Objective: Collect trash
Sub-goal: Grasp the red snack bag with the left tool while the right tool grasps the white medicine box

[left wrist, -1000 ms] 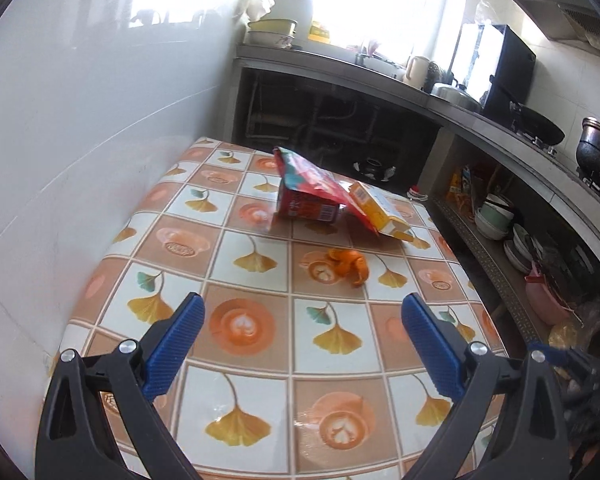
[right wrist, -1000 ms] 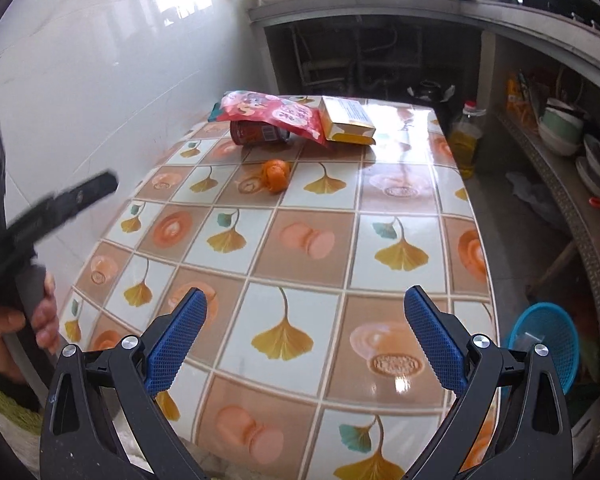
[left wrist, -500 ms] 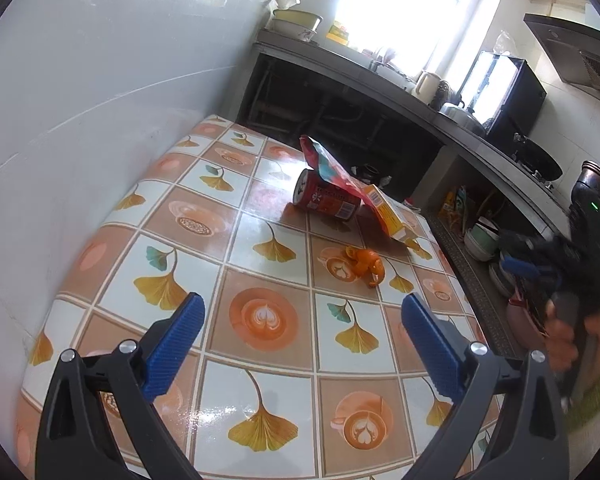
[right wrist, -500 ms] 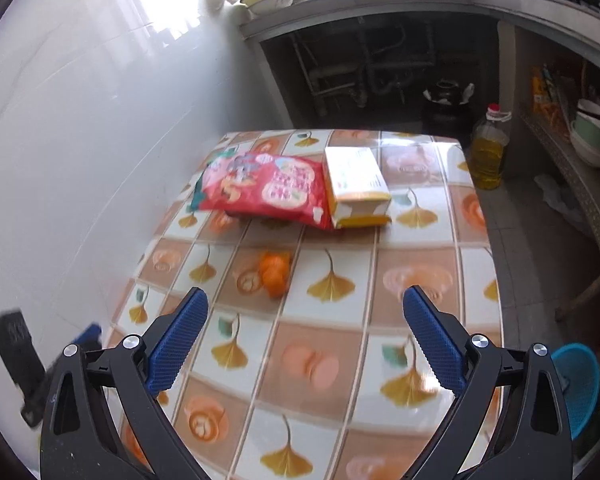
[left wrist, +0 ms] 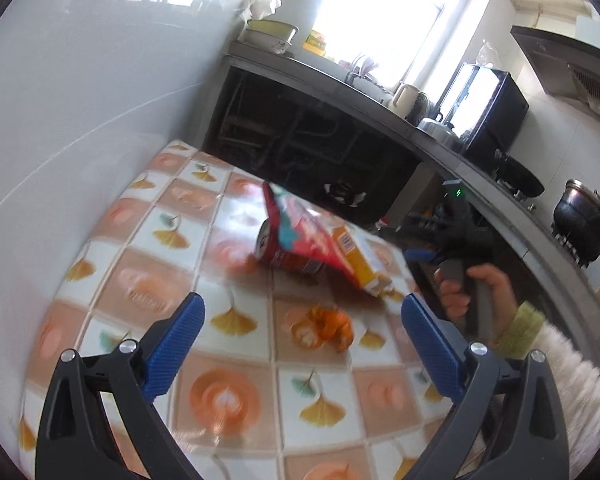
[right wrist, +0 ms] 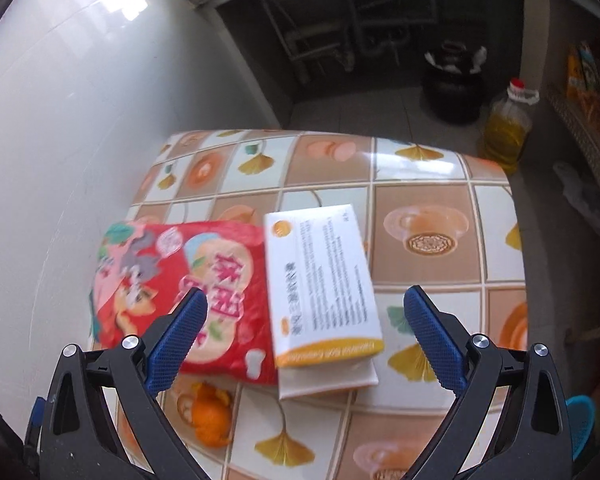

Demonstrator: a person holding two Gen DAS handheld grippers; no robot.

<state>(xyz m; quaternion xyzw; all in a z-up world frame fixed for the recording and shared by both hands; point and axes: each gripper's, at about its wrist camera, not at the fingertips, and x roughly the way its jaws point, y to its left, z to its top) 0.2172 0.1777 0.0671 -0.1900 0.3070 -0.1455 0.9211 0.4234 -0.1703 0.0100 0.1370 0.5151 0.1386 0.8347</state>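
Observation:
A red snack bag (right wrist: 180, 284) lies on the patterned table (right wrist: 440, 208), draped over a drink can (left wrist: 284, 258). A white and yellow carton (right wrist: 320, 280) rests against the bag's right side. An orange peel (right wrist: 212, 412) sits in front of them, nearer to me. My right gripper (right wrist: 302, 330) hovers open above the bag and carton, which lie between its fingers. In the left wrist view my left gripper (left wrist: 300, 332) stands open just short of the orange peel (left wrist: 334, 326), with the snack bag (left wrist: 308, 236) and carton (left wrist: 360, 264) beyond it. The can is hidden in the right wrist view.
A white tiled wall (left wrist: 80, 120) runs along the table's left side. A dark counter (left wrist: 340, 92) with pots and a kettle stands behind. On the floor are an oil bottle (right wrist: 508, 120), a black pot (right wrist: 454, 80) and a blue basket (right wrist: 580, 428). A hand (left wrist: 476, 296) holds the other gripper at right.
My right gripper has moved forward over the table and now hovers above the bag and carton. My left gripper has come closer to the orange peel and the can.

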